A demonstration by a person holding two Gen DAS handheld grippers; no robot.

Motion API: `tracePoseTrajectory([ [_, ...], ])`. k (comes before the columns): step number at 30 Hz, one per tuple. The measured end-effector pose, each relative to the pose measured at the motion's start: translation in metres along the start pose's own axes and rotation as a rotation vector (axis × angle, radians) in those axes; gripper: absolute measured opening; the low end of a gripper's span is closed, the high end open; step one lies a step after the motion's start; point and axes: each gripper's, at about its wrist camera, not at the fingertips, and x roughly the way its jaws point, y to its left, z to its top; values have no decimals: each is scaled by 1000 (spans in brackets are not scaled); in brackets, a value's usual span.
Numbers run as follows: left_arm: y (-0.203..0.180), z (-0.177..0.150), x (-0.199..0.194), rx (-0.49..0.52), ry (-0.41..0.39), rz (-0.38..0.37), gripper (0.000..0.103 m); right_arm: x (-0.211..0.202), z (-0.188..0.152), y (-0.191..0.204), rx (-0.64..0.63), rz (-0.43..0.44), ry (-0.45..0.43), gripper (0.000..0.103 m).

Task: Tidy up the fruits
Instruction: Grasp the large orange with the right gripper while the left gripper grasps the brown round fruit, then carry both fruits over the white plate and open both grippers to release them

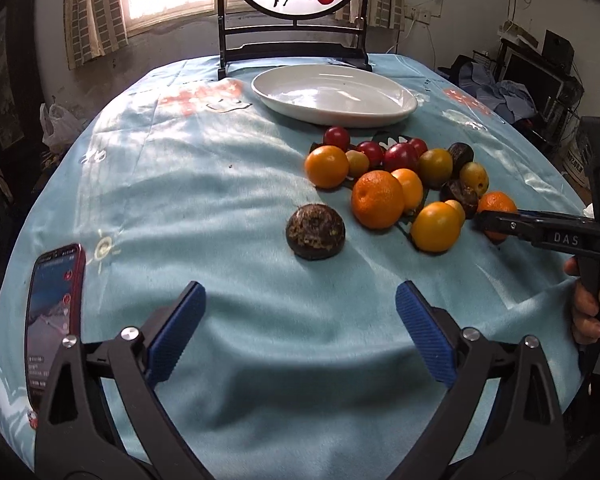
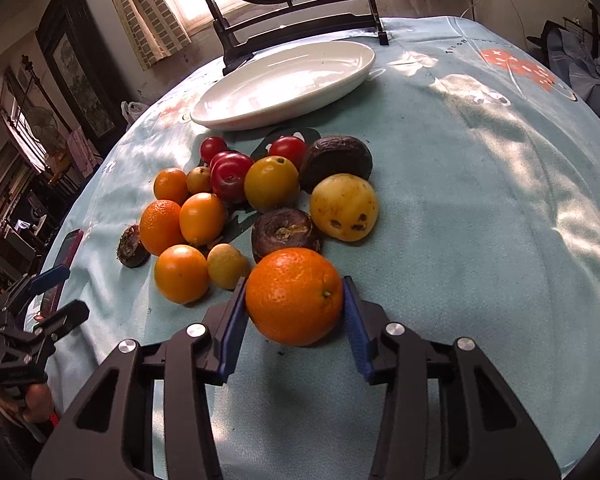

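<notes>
Pale blue cloth (image 1: 228, 184) covers the table in the left wrist view, and the left gripper (image 1: 300, 304) hovers above it with its blue pads spread wide, grasping nothing. A dark, rough-skinned fruit (image 1: 315, 231) lies alone just ahead of it, apart from the pile of fruits (image 1: 396, 176) to the right. The white oval plate (image 1: 284, 96) sits beyond the pile (nothing in it), and a red phone (image 1: 56, 320) lies at the left edge. The right gripper (image 1: 485, 222) reaches in from the right at the pile's near end.

From the right wrist view, the right gripper (image 2: 295, 306) is clenched on a large orange (image 2: 295, 296), both pads against its sides, the fruit resting on the cloth at the pile's near edge. The plate (image 2: 356, 74) lies beyond.
</notes>
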Motion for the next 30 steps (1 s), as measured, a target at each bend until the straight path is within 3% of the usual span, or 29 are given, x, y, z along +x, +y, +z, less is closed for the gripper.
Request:
tracePoseTrajectory([
  [4, 0, 15, 21, 57, 40, -34, 70, -1, 1, -8, 44, 47, -1, 45],
  [9, -3, 25, 46, 80, 84, -7, 59, -2, 1, -9, 48, 52, -2, 45],
  [17, -10, 30, 62, 86, 112, -22, 52, -3, 0, -12, 60, 63, -2, 45],
  [19, -10, 32, 63, 84, 111, -36, 44, -3, 0, -13, 62, 65, -3, 45],
  [23, -14, 30, 61, 85, 106, -27, 44, -4, 0, -14, 65, 65, -4, 45],
  [30, -5, 33, 48, 19, 68, -77, 44, -11, -2, -15, 64, 82, -38, 45],
])
